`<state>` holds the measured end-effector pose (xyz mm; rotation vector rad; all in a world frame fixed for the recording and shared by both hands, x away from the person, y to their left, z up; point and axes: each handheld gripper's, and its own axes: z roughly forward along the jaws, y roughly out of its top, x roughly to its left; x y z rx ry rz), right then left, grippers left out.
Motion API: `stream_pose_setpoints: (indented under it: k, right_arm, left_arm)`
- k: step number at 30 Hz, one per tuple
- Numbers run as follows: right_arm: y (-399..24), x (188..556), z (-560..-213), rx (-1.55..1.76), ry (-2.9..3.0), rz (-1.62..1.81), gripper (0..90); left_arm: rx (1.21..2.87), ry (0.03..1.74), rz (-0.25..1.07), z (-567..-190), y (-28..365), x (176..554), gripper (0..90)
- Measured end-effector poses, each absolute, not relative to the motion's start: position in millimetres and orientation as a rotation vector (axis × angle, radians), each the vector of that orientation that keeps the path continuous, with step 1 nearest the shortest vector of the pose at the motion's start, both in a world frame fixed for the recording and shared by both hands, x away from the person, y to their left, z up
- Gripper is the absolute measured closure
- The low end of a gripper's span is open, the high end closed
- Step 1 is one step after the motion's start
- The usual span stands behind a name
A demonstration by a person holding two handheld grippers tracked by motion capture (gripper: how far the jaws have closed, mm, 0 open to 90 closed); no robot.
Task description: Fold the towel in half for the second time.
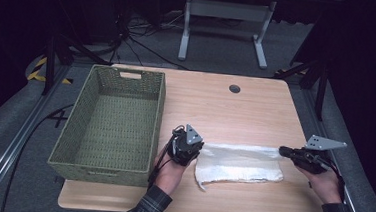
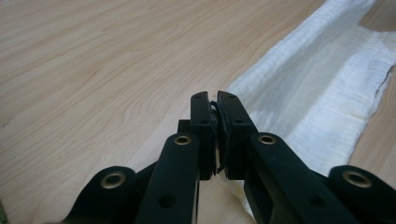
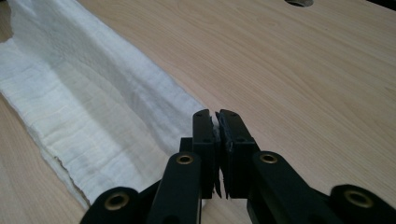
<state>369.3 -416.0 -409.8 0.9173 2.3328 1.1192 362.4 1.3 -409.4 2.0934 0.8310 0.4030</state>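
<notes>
A person's left gripper (image 1: 195,152) and right gripper (image 1: 284,151) each have jaws clenched on a far corner of a white cloth (image 1: 239,163) stretched across the near desk (image 1: 256,108); the fold is half made; a thin pinch could slip under uneven tension, dropping one corner and skewing the fold; beyond, at the left, a woven basket (image 1: 155,129) waits.

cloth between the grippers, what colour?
White, slightly cream, with a fine crinkled weave: the cloth shows best in the right gripper view.
</notes>
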Motion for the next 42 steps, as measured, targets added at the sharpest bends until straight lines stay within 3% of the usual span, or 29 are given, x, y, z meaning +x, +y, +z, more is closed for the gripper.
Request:
stream_pose_setpoints:
  k: [34,42]
  right_arm:
    - [-423,340,-437,0.998,2.447,1.084,83.6]
    - [-426,334,-439,1.032,2.471,1.08,78.0]
  left_arm:
    - [2.248,0.815,0.251,-445,-9,328,85.0]
    - [2.289,0.797,0.208,-448,-12,326,77.6]
